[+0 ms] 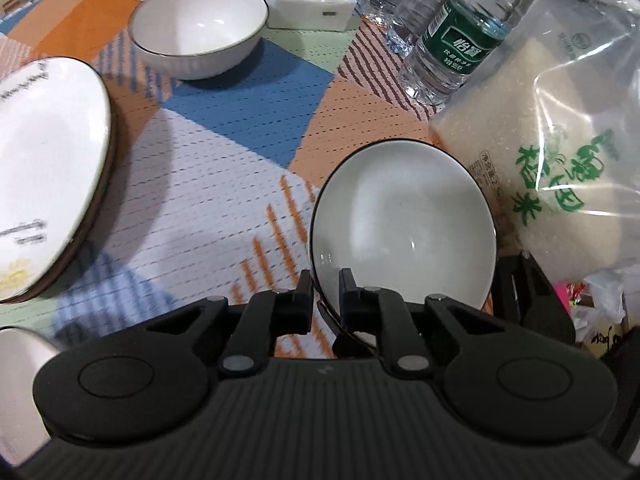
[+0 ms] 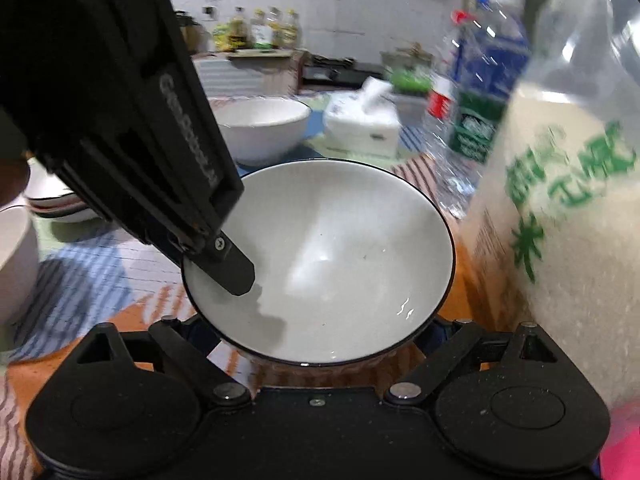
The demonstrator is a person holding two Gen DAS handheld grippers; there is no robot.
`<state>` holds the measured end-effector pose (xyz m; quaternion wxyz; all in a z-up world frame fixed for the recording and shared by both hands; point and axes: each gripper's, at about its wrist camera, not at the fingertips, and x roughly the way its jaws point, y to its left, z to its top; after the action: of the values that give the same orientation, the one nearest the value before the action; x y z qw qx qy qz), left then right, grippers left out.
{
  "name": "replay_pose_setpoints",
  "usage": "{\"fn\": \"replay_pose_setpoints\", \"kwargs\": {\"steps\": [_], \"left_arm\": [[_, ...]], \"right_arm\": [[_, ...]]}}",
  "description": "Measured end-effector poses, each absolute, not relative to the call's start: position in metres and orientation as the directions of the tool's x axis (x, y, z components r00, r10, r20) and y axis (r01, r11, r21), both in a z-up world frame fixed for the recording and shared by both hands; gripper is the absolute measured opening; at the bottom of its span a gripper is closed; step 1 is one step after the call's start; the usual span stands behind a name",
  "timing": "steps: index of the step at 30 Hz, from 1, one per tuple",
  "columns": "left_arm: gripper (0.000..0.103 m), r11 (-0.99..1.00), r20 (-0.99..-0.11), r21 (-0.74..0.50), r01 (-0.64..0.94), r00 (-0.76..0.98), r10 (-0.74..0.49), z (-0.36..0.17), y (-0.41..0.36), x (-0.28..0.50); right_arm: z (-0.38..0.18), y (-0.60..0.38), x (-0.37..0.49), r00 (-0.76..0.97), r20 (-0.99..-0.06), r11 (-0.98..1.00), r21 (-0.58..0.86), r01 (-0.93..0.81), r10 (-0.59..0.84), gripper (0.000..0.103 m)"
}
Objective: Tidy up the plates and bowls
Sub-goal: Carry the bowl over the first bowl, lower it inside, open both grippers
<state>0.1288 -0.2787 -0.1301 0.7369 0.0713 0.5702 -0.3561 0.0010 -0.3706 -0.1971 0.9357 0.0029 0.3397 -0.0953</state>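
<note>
A dark-rimmed white bowl [image 1: 404,224] is seen at lower centre-right of the left wrist view, its rim clenched between the fingers of the left gripper [image 1: 326,292], one finger inside and one outside. In the right wrist view the same bowl [image 2: 340,256] fills the centre; the left gripper [image 2: 224,256] enters from the upper left. The right gripper's fingers are hidden beneath the bowl, spread wide apart; contact cannot be determined. A second bowl [image 1: 198,28] is noted at upper left, plates [image 1: 44,176] at the left edge, a rice bag [image 1: 552,152] just beside the held bowl, and water bottles [image 1: 452,40] at upper right, all on the patterned tablecloth [image 1: 224,184].
</note>
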Motion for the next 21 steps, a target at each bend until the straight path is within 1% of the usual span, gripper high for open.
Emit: {"fn": "replay_pose_setpoints", "kwargs": {"steps": [3,10,15,21], "left_arm": [[0.013,0.735,-0.895,-0.281,0.617,0.107,-0.432,-0.115,-0.263,0.127],[0.013,0.766,-0.905,-0.257,0.589,0.130,-0.404,-0.082,-0.214,0.132],[0.013,0.792,-0.906,-0.261,0.552,0.144,-0.399,-0.059,-0.172,0.135],[0.012,0.839,-0.925,-0.220,0.498,0.166,-0.341,-0.052,-0.129,0.128]], "right_arm": [[-0.186,-0.363,0.000,0.777,-0.617,0.992,-0.052,0.115,-0.122,0.096],[-0.156,-0.334,-0.002,0.814,-0.581,0.995,-0.081,-0.052,-0.005,0.096],[-0.135,-0.309,-0.001,0.811,-0.578,0.988,-0.056,-0.146,0.088,0.096],[-0.120,-0.269,0.005,0.790,-0.591,0.968,-0.058,-0.243,0.163,0.096]]}}
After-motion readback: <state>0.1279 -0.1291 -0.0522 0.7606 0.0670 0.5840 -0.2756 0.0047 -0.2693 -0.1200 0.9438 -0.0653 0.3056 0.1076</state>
